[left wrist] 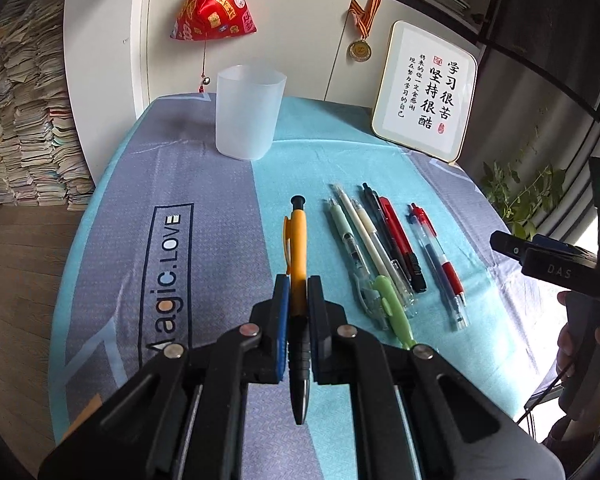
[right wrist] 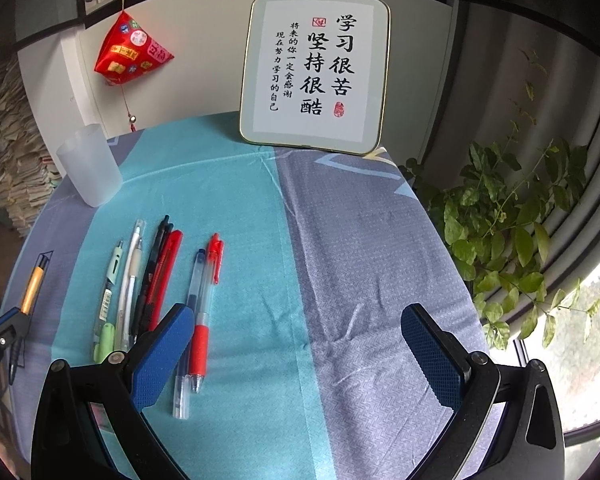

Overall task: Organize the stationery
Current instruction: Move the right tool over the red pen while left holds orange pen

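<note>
- On the table, covered by a teal-and-grey cloth (right wrist: 236,208), lies a loose row of pens (left wrist: 384,248), side by side and roughly parallel; some overlap or touch.
- Left gripper (left wrist: 299,280): jaws drawn narrow, both blue pads (left wrist: 283,320) pressed against the barrel of an orange pen (left wrist: 298,248). The pen's black grip and tip point back toward the camera; its black cap end points toward the far edge of the table.
- Whether the orange pen touches the cloth or is raised off it cannot be told from either view.
- Right gripper (right wrist: 296,356): jaws spread wide, nothing between them, above the seam where the teal and grey panels meet. Its left pad overlaps, in view, the near ends of the row.
- Frosted plastic cup (left wrist: 250,112): upright on the far left part of the table, well apart from the pens.
- Red-gripped pen (right wrist: 204,320) and a clear blue-ink pen (right wrist: 188,344): the two rightmost of the row, lying just beside each other.
- Framed calligraphy panel (right wrist: 316,68): leaning upright at the far edge.
- Red pyramid ornament (left wrist: 214,8): hanging against the wall behind the cup.
- Leafy plant (right wrist: 512,216): beside the table's right edge.
</note>
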Tool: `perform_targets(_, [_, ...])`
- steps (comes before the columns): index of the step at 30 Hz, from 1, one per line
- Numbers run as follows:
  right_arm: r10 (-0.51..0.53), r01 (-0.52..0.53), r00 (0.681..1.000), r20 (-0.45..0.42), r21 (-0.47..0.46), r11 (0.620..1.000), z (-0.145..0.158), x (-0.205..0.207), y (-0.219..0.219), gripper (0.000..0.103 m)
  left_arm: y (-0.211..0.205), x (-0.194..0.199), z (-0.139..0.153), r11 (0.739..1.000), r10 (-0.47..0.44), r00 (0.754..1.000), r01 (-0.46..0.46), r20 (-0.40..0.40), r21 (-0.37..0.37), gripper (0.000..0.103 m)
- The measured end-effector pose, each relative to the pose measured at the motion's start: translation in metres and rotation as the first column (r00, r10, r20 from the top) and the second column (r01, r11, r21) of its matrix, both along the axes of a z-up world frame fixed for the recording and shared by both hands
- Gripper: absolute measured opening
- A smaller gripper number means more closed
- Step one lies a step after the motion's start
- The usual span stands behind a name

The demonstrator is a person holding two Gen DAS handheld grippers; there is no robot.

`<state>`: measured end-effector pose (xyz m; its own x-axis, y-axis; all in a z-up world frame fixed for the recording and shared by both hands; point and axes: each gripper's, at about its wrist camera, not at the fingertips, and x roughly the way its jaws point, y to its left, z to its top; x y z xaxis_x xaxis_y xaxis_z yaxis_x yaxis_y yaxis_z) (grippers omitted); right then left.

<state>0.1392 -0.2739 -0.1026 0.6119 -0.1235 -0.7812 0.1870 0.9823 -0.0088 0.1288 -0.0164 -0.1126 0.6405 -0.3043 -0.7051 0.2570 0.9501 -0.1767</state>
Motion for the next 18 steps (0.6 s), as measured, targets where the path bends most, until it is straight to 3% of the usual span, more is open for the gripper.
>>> perform_targets(5, [0.073, -0.063, 0.993, -0.088, 0.113, 0.992, -0.018, 0.021, 0.0, 0.092, 0.002, -0.004, 0.003, 1.0, 0.0, 1.0, 0.0, 0.009, -0.003, 0.006])
perform_targets(12, [0.062, -0.061, 0.983, -0.171, 0.015, 0.998, -0.04, 0.027, 0.012, 0.091, 0.008, -0.004, 0.005, 1.0, 0.01, 1.0, -0.01, 0.011, -0.011, 0.006])
perform_targets(18, [0.039, -0.042, 0.981, -0.187, -0.009, 0.999, -0.046, 0.028, 0.01, 0.091, 0.011, -0.002, 0.003, 1.0, 0.017, 1.0, -0.017, 0.004, -0.017, 0.006])
